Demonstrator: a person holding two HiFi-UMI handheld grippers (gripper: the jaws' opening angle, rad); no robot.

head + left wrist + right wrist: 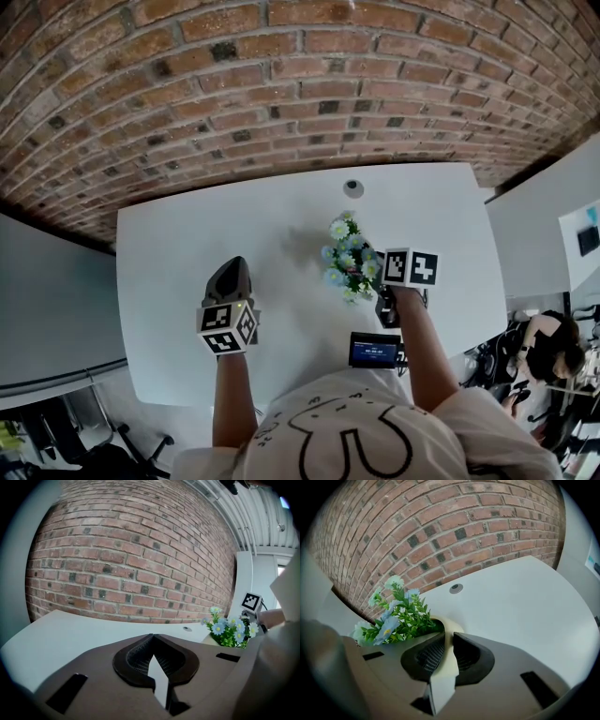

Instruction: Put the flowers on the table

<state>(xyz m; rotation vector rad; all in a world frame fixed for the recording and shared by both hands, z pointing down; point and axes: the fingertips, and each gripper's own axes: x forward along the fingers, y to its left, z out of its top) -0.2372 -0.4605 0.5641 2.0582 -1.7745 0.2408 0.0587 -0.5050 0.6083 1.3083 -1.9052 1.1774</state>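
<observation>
A bunch of blue and white artificial flowers point(349, 261) with green leaves stands in a small cream pot point(452, 626). My right gripper point(447, 637) is shut on the pot's rim, one jaw inside and one outside. In the head view the right gripper point(382, 298) sits at the flowers' near right, over the white table point(187, 244). Whether the pot rests on the table I cannot tell. My left gripper point(232, 272) hovers to the flowers' left, apart from them, shut and holding nothing point(152, 641). The left gripper view shows the flowers point(229, 630) at its right.
A round grey grommet point(352, 187) is set in the table beyond the flowers. A brick wall point(300, 84) runs behind the table. A small device with a lit screen point(375, 351) hangs at the person's chest. Another person point(548, 352) sits at the far right.
</observation>
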